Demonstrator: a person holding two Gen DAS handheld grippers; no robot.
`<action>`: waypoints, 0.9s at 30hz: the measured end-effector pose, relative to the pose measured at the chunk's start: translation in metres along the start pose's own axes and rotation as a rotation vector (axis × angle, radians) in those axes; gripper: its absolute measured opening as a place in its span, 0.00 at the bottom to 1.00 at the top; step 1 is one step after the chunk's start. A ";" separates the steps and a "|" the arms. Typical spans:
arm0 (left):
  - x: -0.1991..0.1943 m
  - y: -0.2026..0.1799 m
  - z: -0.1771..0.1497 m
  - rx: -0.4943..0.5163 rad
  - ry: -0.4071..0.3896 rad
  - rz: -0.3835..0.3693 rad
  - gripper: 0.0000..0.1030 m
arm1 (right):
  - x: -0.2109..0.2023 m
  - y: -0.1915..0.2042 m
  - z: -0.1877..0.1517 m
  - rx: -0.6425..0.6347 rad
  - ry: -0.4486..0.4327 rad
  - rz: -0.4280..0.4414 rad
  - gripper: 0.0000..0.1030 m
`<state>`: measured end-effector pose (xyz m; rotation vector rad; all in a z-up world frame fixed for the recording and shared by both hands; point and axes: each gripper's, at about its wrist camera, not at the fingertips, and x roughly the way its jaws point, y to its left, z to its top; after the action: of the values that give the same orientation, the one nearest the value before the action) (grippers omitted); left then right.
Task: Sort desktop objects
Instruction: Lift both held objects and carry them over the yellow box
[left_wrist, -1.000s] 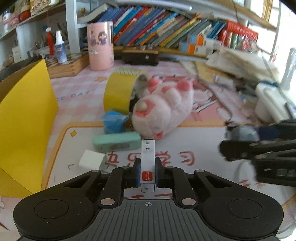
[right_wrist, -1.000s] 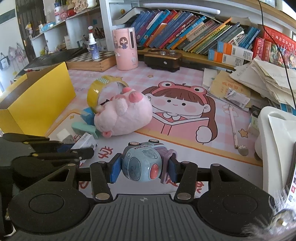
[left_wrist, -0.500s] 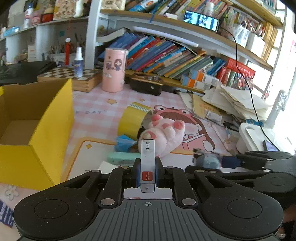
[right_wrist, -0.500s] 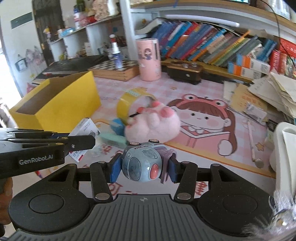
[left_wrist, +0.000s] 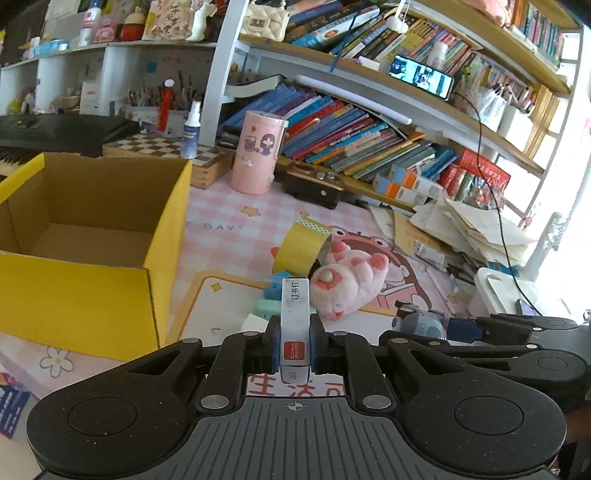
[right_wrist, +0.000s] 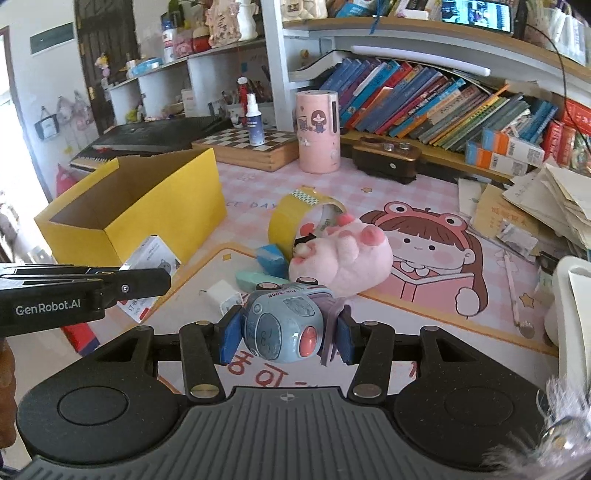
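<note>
A: Left wrist view first. What is the left gripper (left_wrist: 294, 345) doing?

B: Its fingers (left_wrist: 272, 345) pinch a slim white staple box (left_wrist: 294, 317) with a red label, held on edge, above the counter (left_wrist: 229, 236) with its pink checked mat.

A: And the yellow box (left_wrist: 92, 236)?

B: It stands open toward the counter's left edge, nothing visible inside. Beyond the staple box lie a pink plush toy (left_wrist: 347, 288), a yellow tape roll (left_wrist: 299, 245) touching it, a blue eraser (left_wrist: 275, 288) and a mint green eraser (left_wrist: 267, 306), all near the counter's middle. A pink canister (left_wrist: 256, 153) stands by the back edge, beside a chessboard (left_wrist: 166, 151).

A: Is the other gripper there?

B: Yes, the right gripper (left_wrist: 421, 325) comes in from the right, pinching a grey-blue toy car (left_wrist: 421, 323).

A: Now the right wrist view.

B: The right gripper (right_wrist: 284, 332) has its fingers (right_wrist: 231, 334) partly spread and pressed on the toy car (right_wrist: 284, 325) from both sides, above the counter's front part. The left gripper (right_wrist: 147, 284) reaches in from the left with the staple box (right_wrist: 151, 258), between the yellow box (right_wrist: 136, 218) and the erasers. A white charger plug (right_wrist: 223, 297) lies just beside the mint green eraser (right_wrist: 258, 278); the plush toy (right_wrist: 343, 254) leans against the tape roll (right_wrist: 295, 214).
</note>
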<state>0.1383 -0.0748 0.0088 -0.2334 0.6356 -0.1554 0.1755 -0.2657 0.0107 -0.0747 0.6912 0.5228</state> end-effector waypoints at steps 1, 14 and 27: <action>-0.002 0.003 -0.001 0.005 -0.001 -0.008 0.14 | -0.001 0.003 -0.001 0.006 0.001 -0.007 0.46; -0.044 0.054 -0.030 0.005 0.050 -0.049 0.14 | -0.013 0.074 -0.028 0.052 0.056 -0.046 0.46; -0.106 0.111 -0.062 0.018 0.087 -0.006 0.14 | -0.022 0.162 -0.062 0.071 0.083 0.012 0.46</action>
<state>0.0250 0.0446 -0.0088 -0.2124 0.7195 -0.1774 0.0464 -0.1494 -0.0065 -0.0254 0.7910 0.5084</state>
